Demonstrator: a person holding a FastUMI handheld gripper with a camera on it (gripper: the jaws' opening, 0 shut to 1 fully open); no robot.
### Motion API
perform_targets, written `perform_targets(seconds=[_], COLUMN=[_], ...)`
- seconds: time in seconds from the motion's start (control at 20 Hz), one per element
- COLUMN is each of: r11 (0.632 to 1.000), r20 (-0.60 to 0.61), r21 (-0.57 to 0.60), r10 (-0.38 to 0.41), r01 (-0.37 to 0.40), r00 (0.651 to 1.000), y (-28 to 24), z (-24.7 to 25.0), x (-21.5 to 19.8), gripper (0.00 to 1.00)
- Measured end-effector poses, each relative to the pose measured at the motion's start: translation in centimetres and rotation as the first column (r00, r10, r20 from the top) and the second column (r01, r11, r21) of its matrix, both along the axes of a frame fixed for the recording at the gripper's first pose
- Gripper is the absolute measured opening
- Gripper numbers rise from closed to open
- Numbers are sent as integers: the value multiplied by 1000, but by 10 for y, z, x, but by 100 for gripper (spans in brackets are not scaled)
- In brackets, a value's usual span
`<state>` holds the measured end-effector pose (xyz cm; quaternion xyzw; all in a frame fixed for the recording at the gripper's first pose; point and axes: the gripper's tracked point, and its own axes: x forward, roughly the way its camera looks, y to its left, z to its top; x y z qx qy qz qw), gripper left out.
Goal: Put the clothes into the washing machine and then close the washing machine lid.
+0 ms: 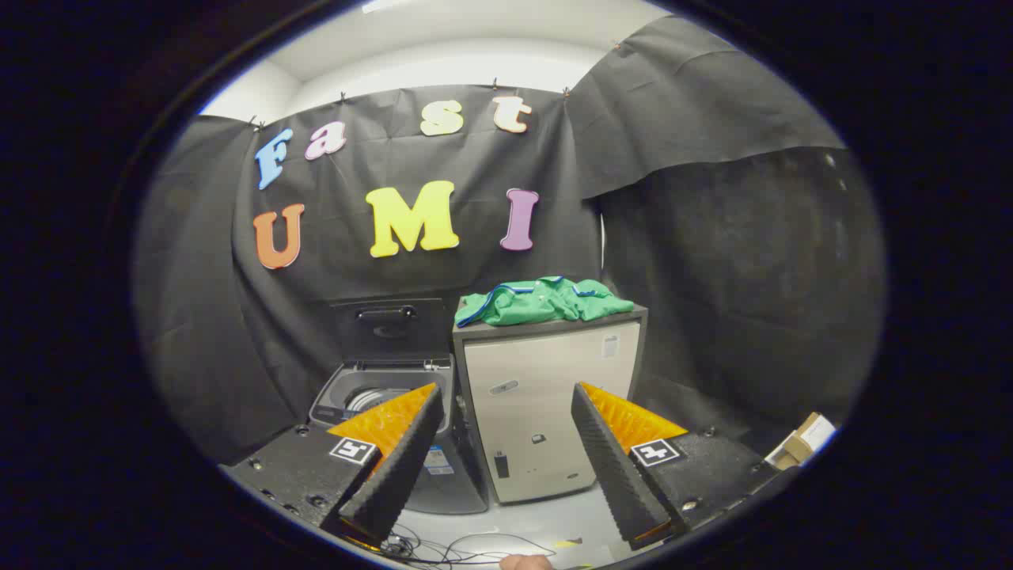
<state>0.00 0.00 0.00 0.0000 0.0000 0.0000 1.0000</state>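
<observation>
Green clothes (544, 301) lying on cabinet (546, 404); washing machine (388, 396) sitting beside it, lid (389, 326) up.
Tongs (506, 443) hovering spread apart, gripping nothing.

Even overhead light falls from the pale ceiling (443, 47) behind my booth, leaving the black cloth wall (736, 261) dim and the green clothes (542, 301) clear. Fisheye curvature bows the cabinet (546, 412) (strongest outward). My gripper (506, 443), fingers apart, appears sharp.
</observation>
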Motion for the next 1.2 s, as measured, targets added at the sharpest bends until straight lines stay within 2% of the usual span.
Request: perform_targets(seconds=[1.2], r11=[999], r20=[-17], r21=[-23], r10=[27], r01=[-27], r00=[999], y=[23], z=[4], x=[-1], gripper=[100])
